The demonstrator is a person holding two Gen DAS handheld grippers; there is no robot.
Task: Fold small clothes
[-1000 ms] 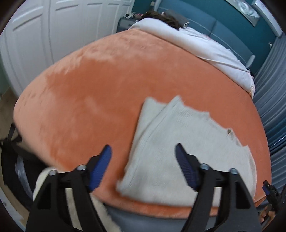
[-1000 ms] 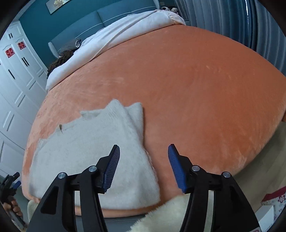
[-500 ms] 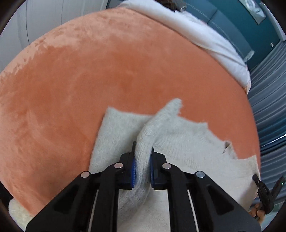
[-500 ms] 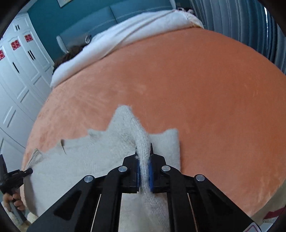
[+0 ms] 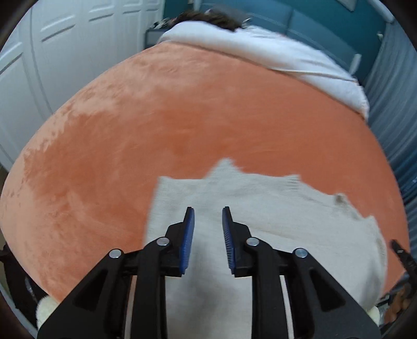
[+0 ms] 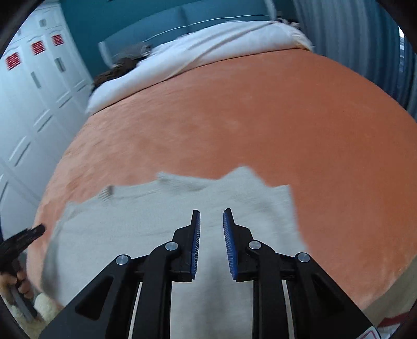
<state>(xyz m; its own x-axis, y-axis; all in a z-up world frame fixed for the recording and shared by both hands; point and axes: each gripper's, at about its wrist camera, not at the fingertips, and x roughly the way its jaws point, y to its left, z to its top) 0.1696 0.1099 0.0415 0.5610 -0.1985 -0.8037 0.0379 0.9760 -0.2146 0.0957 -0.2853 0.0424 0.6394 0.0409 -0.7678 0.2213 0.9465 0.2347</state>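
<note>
Grey sweater [image 5: 273,234] lies flat on orange bed [image 5: 156,135], near front edge, so folding is easy. Left gripper [image 5: 208,216] jaws open a little, hold nothing. Right gripper [image 6: 211,219] same, just above sweater [image 6: 156,221].

The knit garment [image 5: 273,229] was pale grey-beige, plain, no print. Under it the blanket [image 5: 156,130] glowed burnt orange, mottled lighter in patches. The duvet [image 5: 273,54] beyond was white. The left gripper [image 5: 208,221] showed black arms with blue ribbed pads [image 5: 188,234]; the right gripper [image 6: 211,224] matched. The wardrobe doors [image 6: 39,78] were white with 3 red stickers [image 6: 37,48]; the wall [image 6: 117,15] was teal.
</note>
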